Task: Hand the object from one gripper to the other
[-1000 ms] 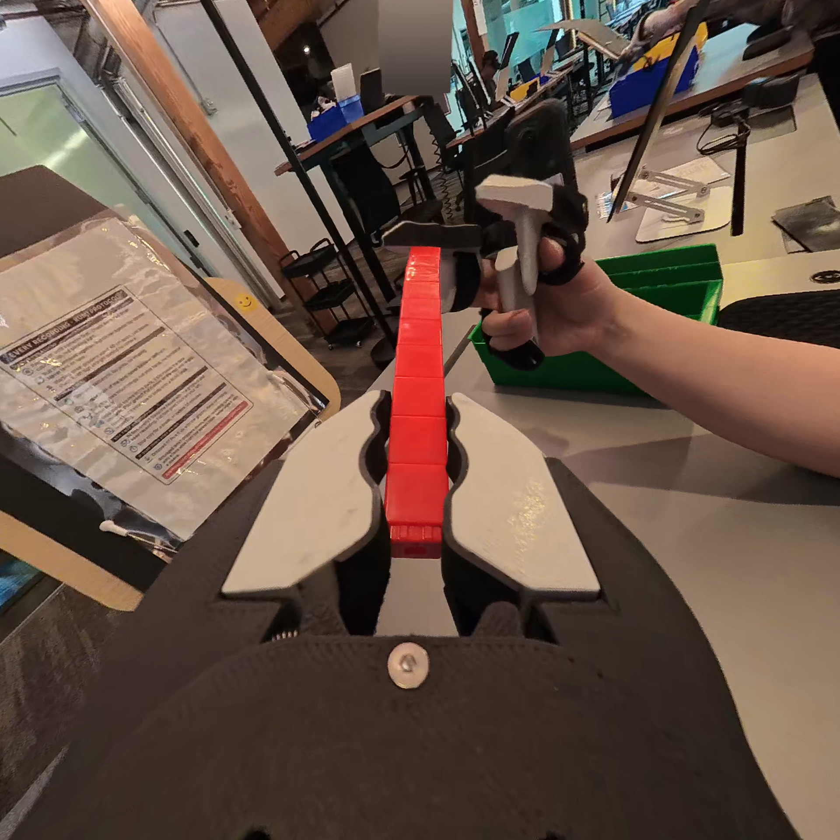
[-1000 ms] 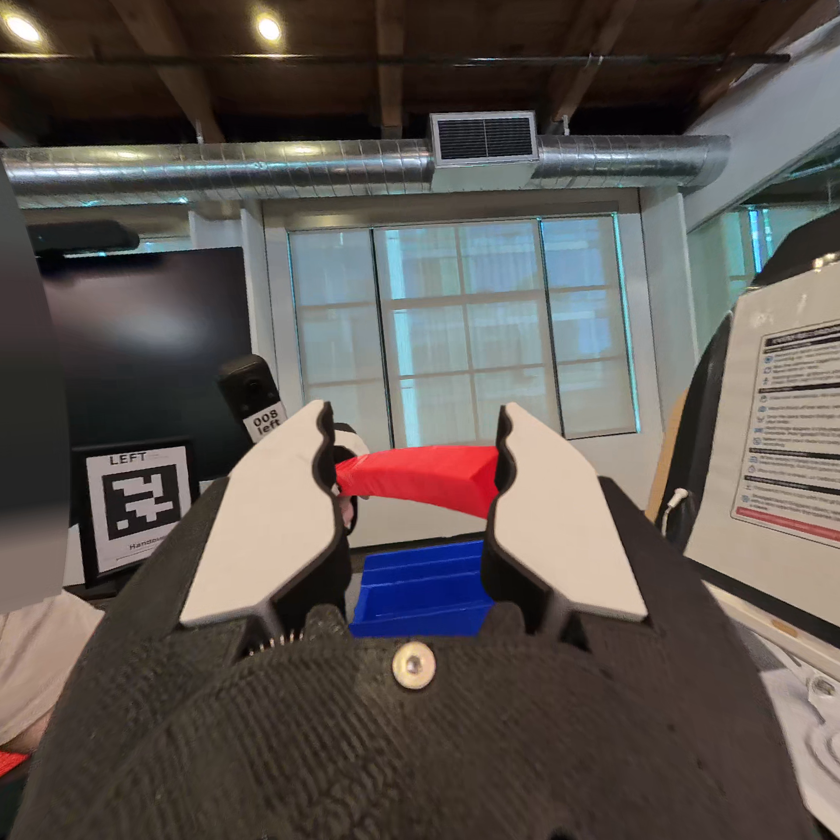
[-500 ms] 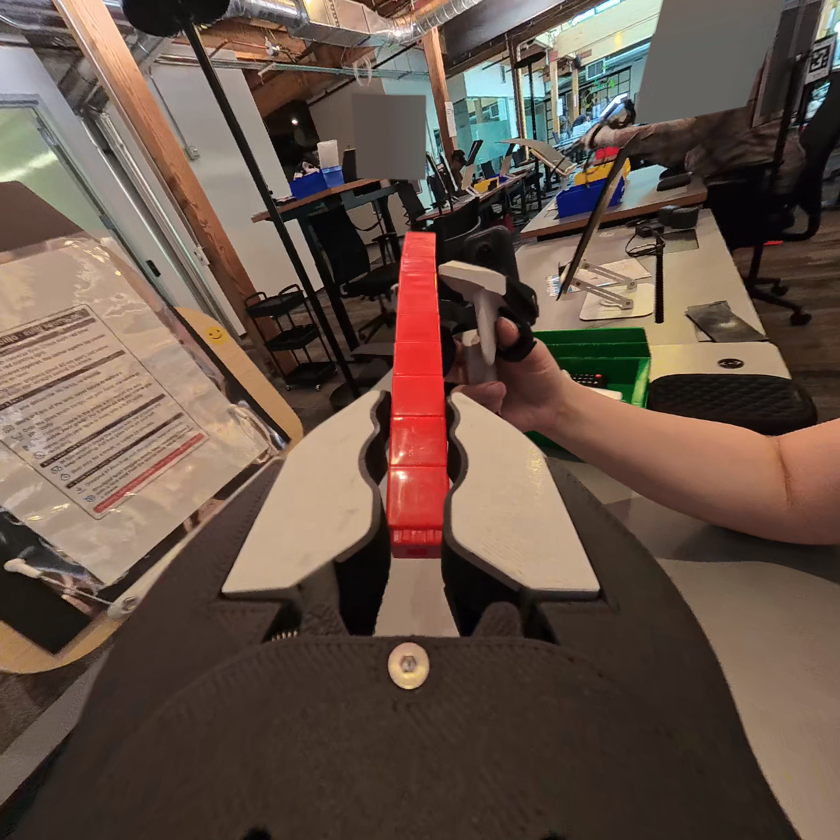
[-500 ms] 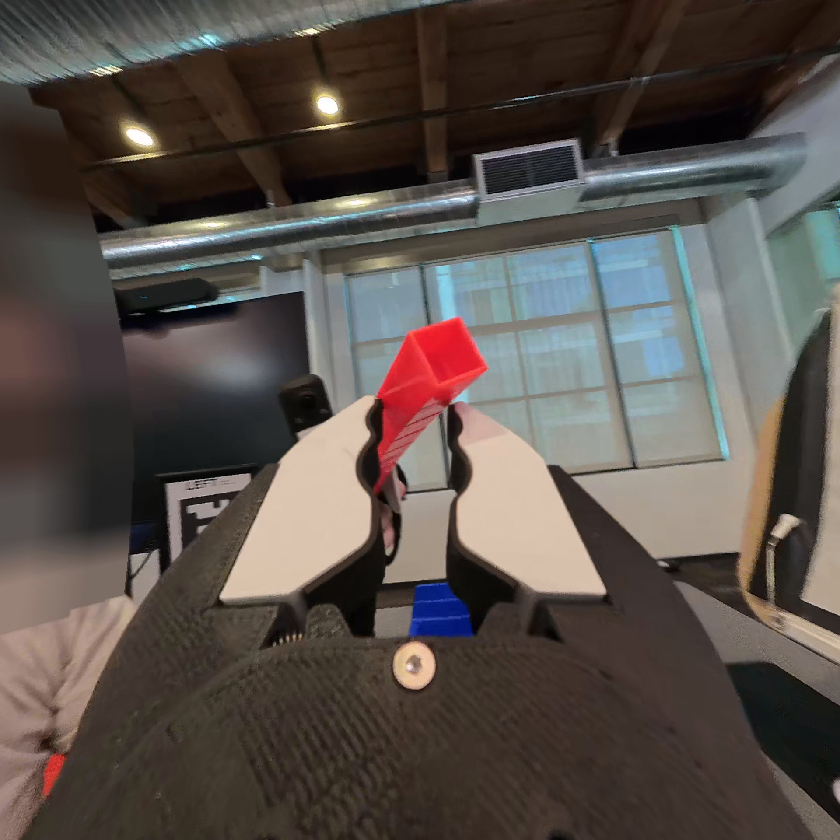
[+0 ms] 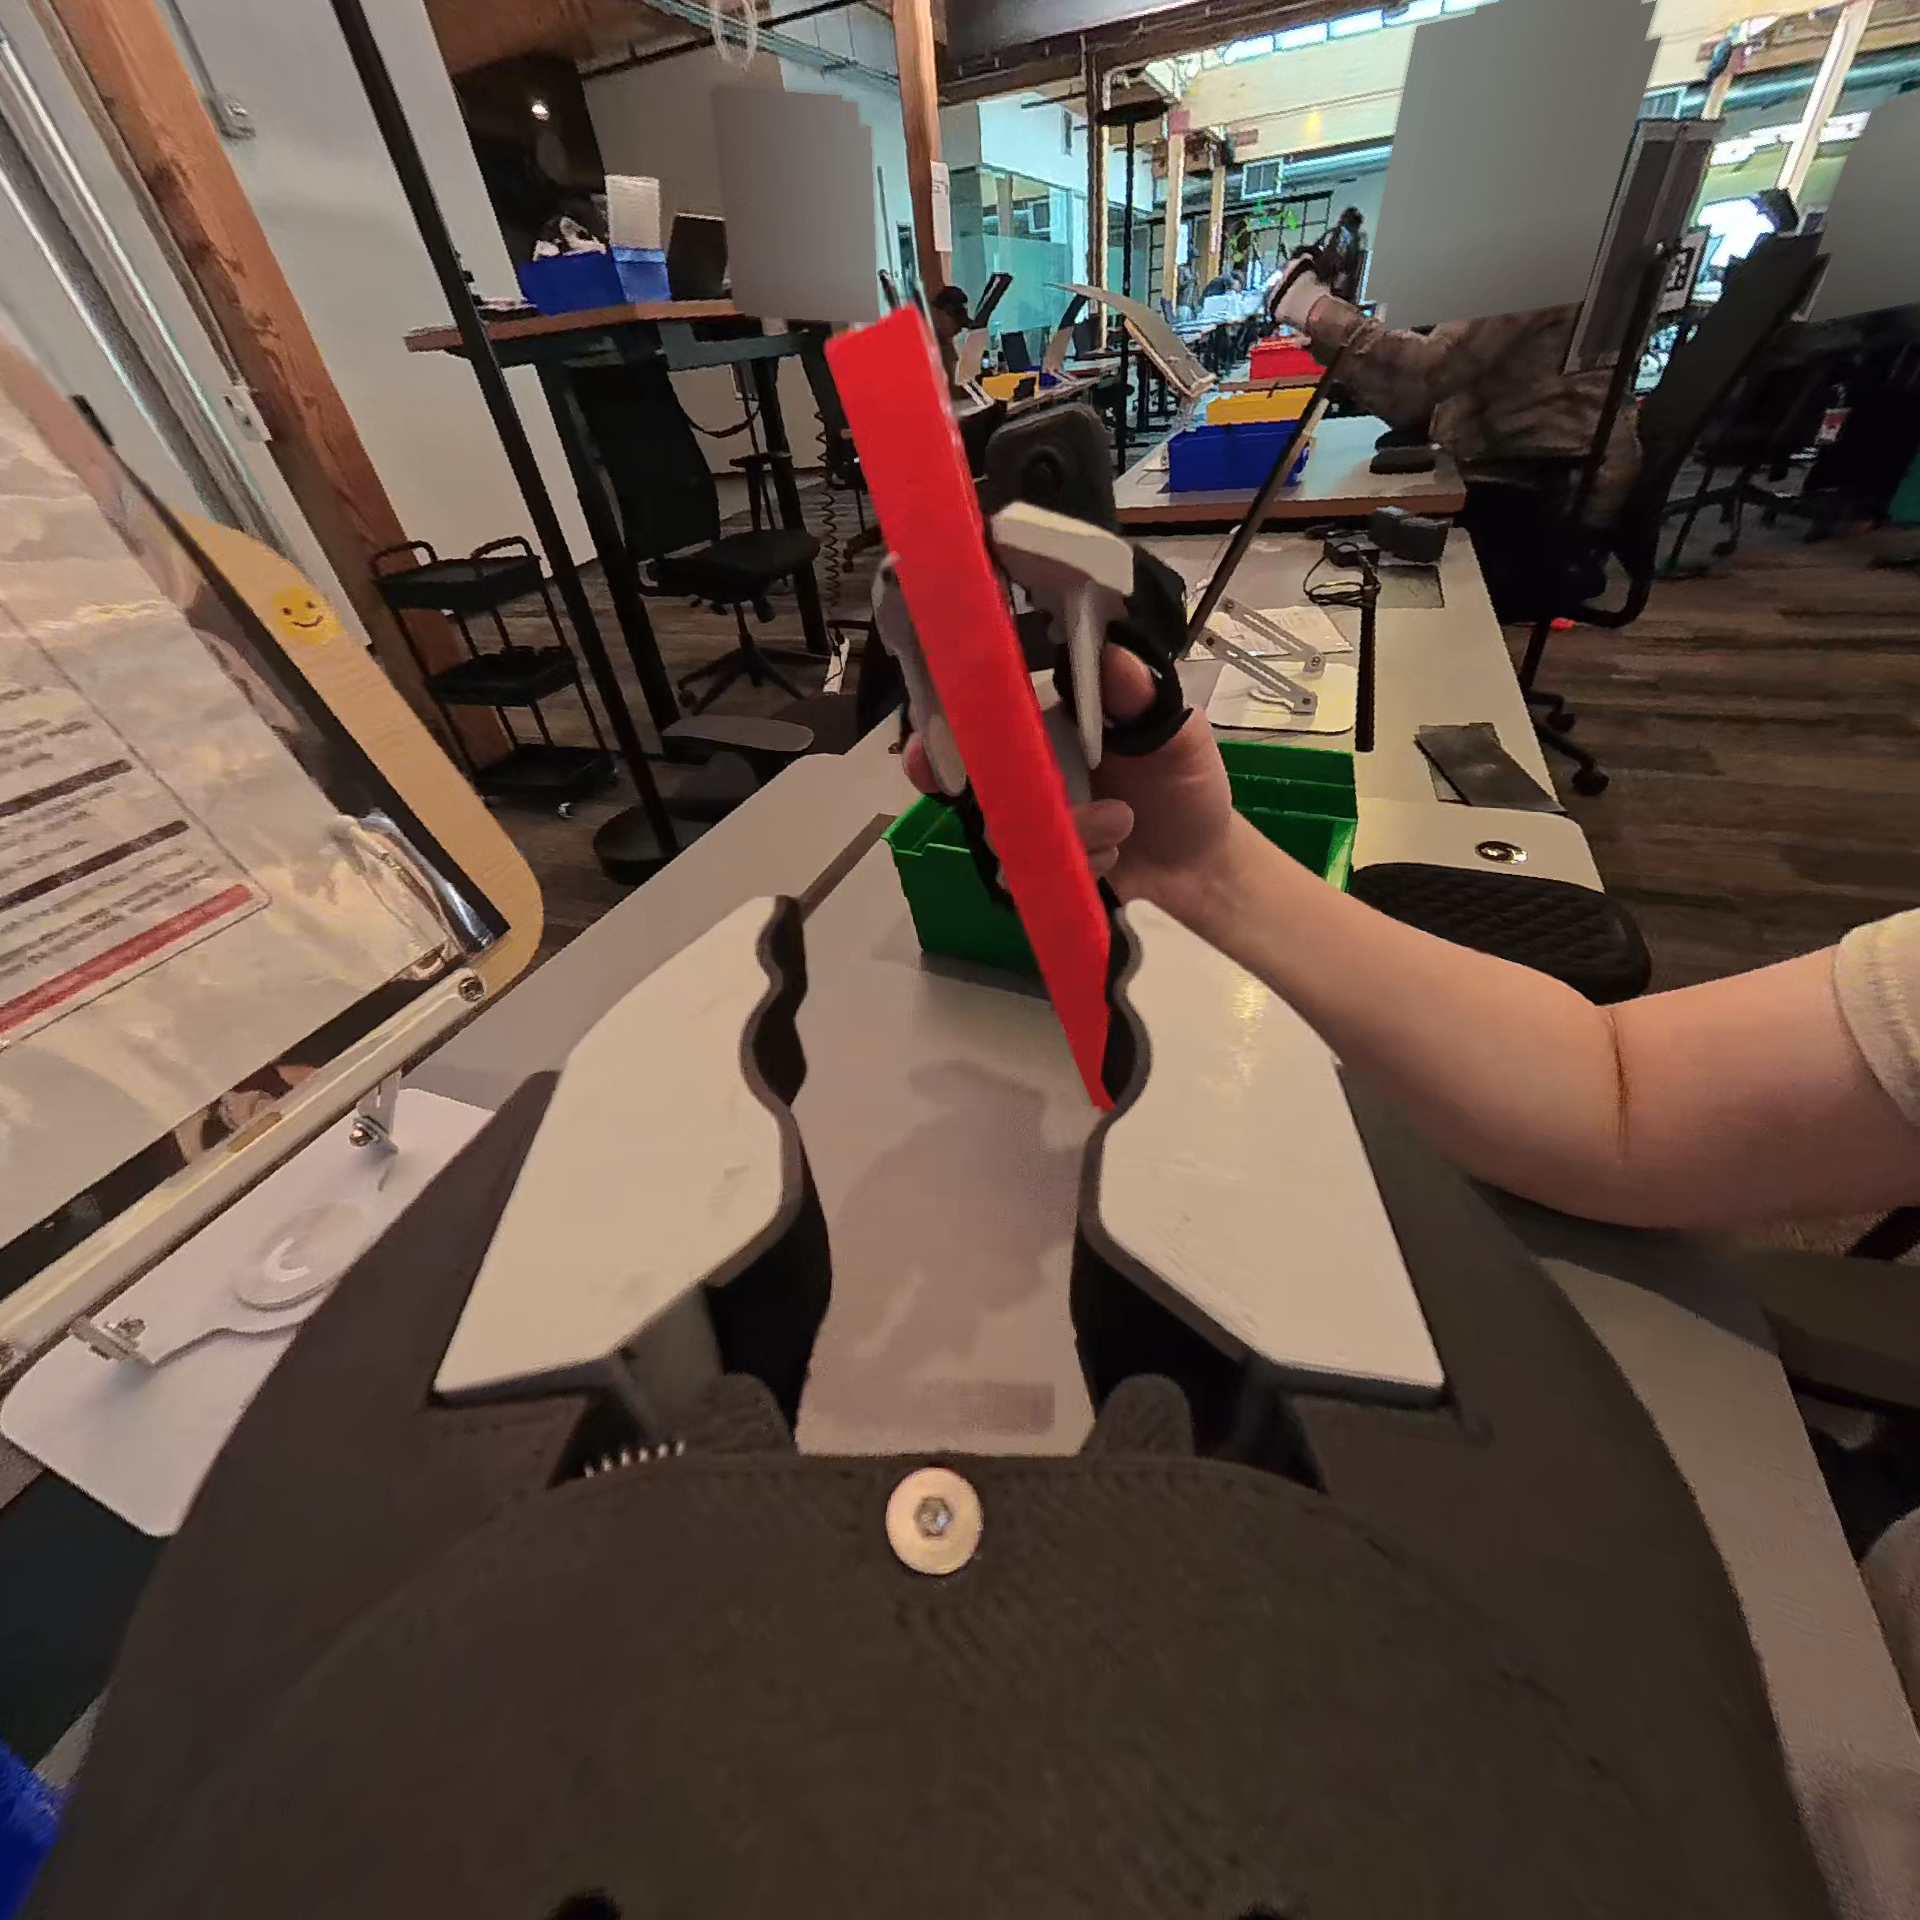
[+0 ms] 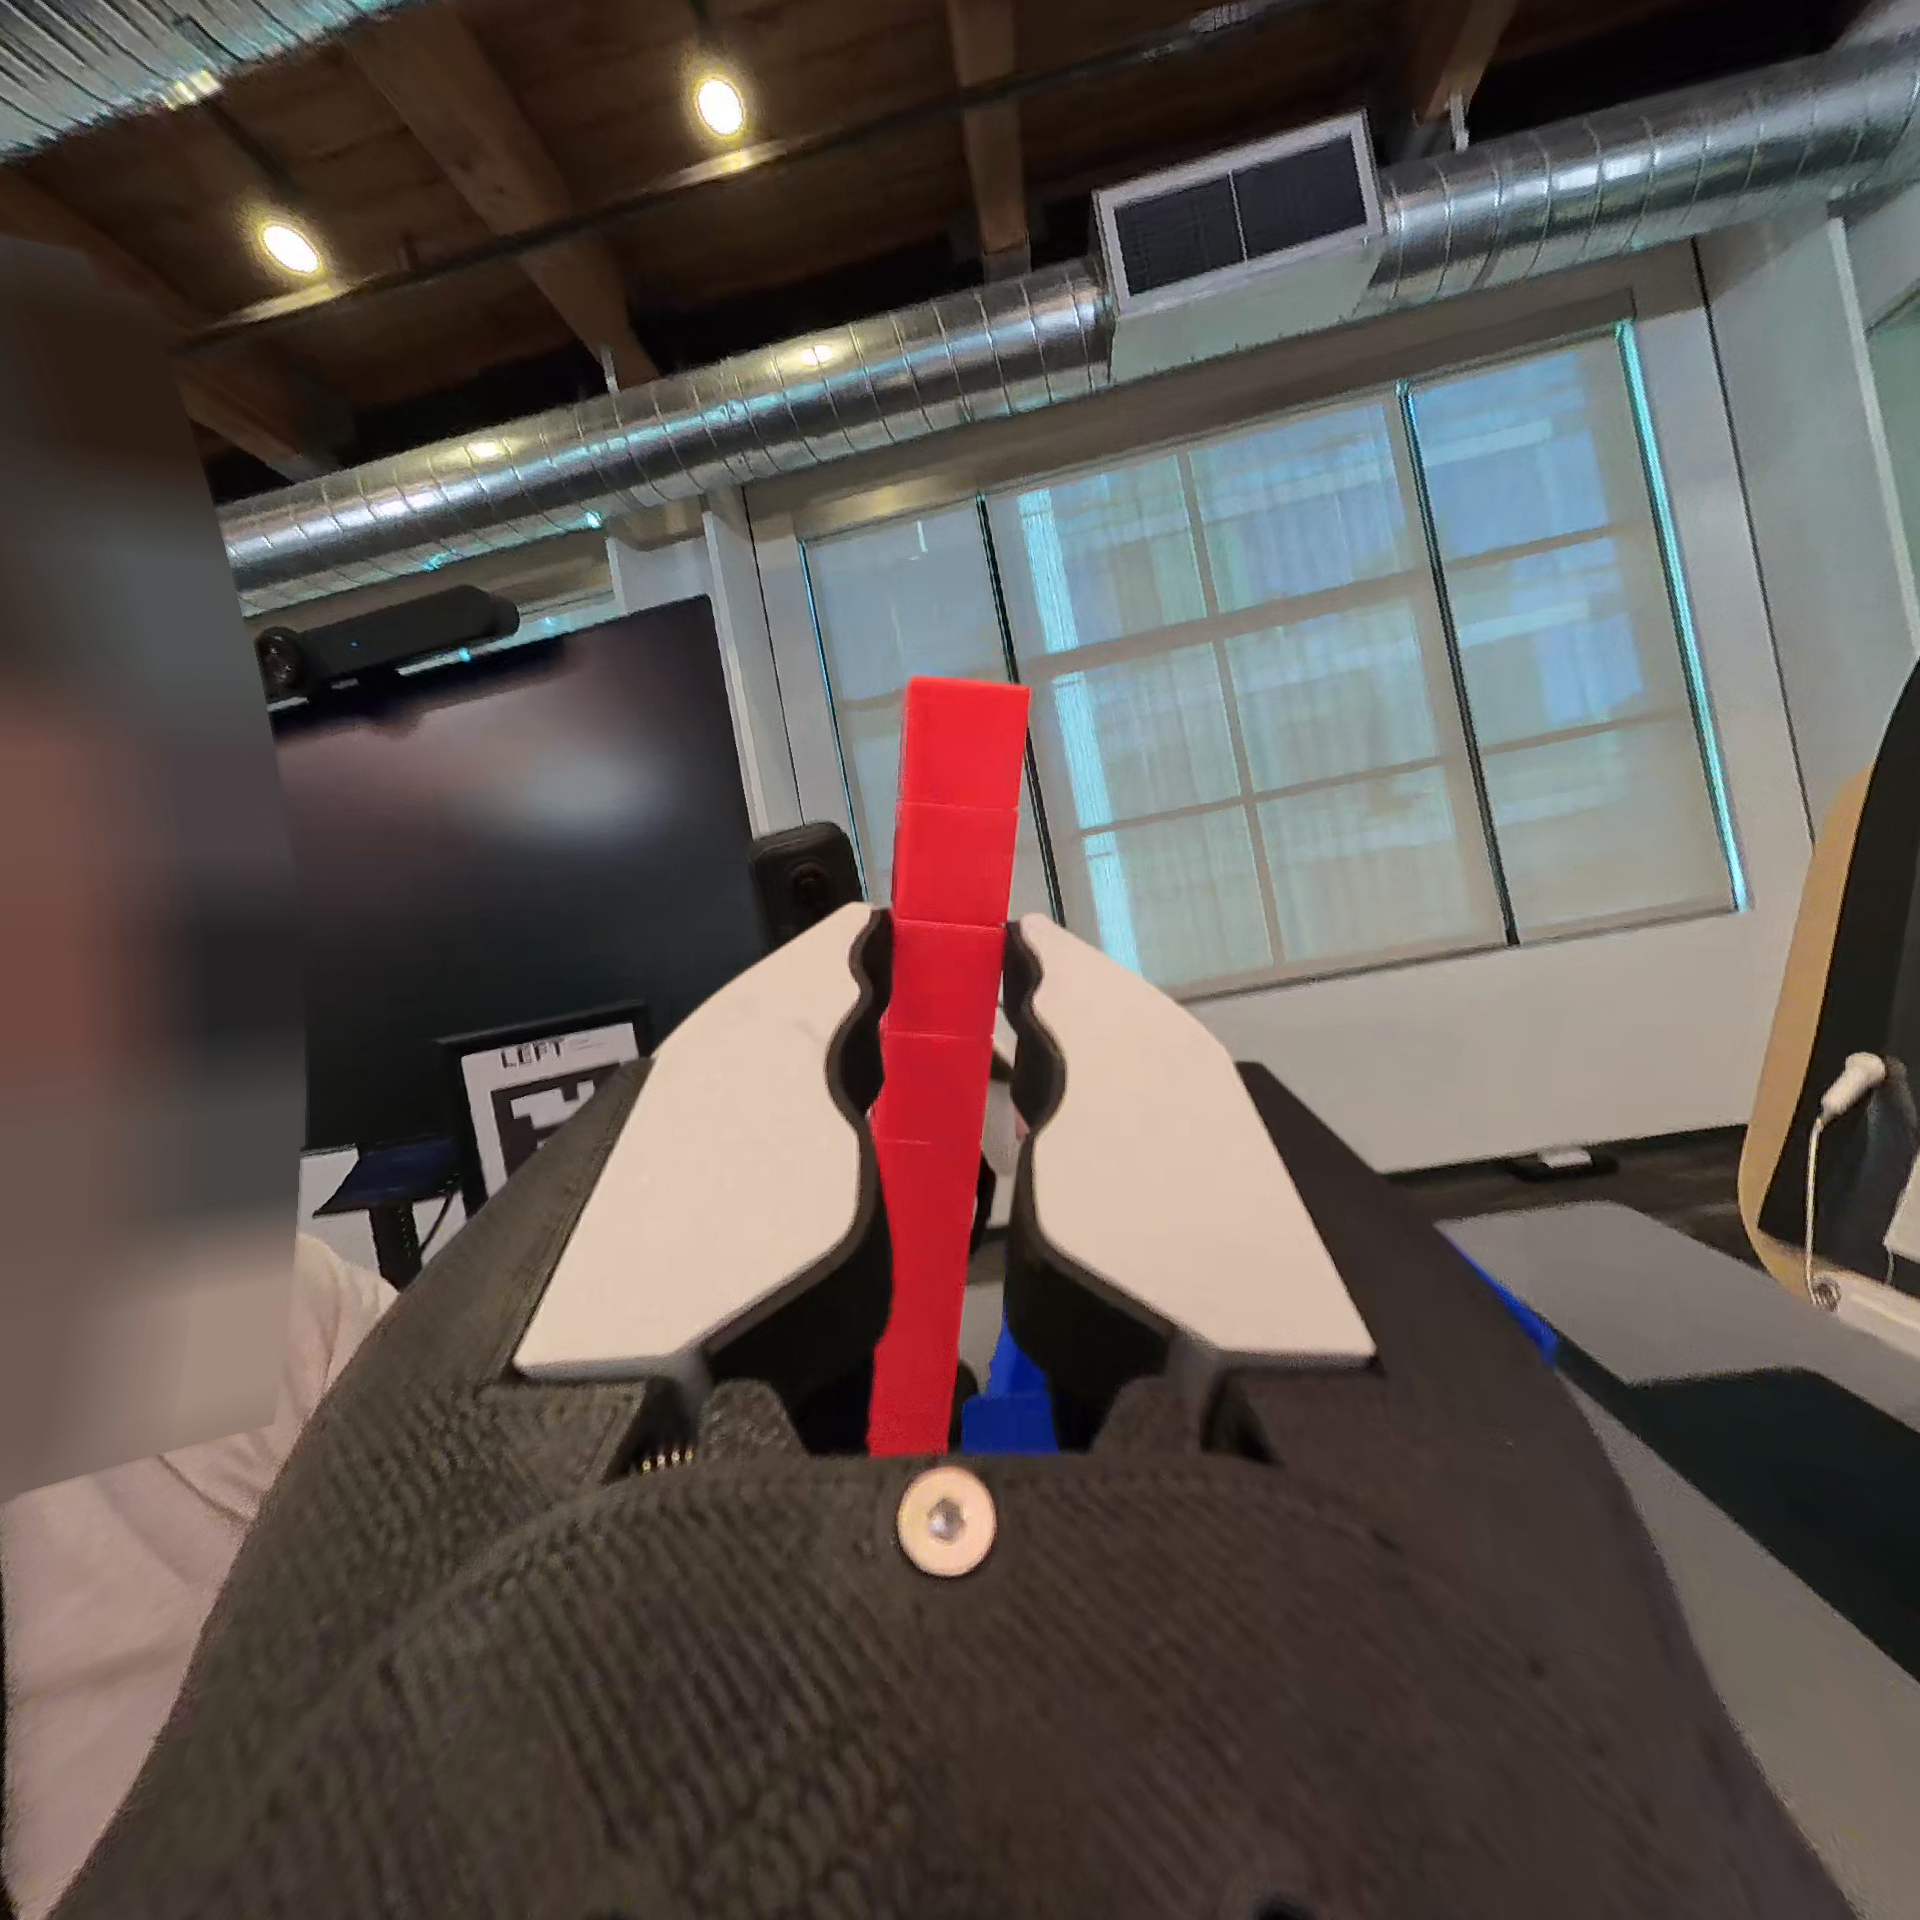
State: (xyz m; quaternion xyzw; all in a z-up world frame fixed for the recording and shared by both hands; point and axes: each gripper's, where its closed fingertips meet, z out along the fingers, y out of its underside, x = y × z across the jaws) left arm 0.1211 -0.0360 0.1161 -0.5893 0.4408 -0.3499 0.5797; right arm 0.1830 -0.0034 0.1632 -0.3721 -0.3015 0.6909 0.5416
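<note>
1. The left gripper (image 5: 951, 1023) fills the lower half of the left wrist view, its two grey fingers spread wide with bare table (image 5: 935, 1049) showing in the gap between them.
2. The red bar (image 5: 966, 665) runs from the upper centre of that view down to the inner edge of the right-hand finger, tilted, with its top leaning toward the left. Its lower tip lies at that finger's black wavy edge; whether it touches there cannot be told. The other finger is well clear of it.
3. Behind the bar at centre frame, the right gripper (image 5: 997, 675) is held by a hand (image 5: 1153, 821), with the forearm reaching in from the right edge. Its light fingers sit on either side of the bar.
4. In the right wrist view the right gripper (image 6: 945, 977) pinches the bar (image 6: 951, 935) between its fingers at centre frame. The bar stands nearly upright, its top poking above the fingertips and its lower end reaching down to the gripper body.
5. A green bin (image 5: 1288, 810) sits on the table just behind the hand, right of centre in the left wrist view.
6. A laminated sheet (image 5: 135, 883) on a stand takes up the left edge of that view.
7. A blue bin (image 6: 1008, 1392) peeks out low between the right gripper's fingers.
</note>
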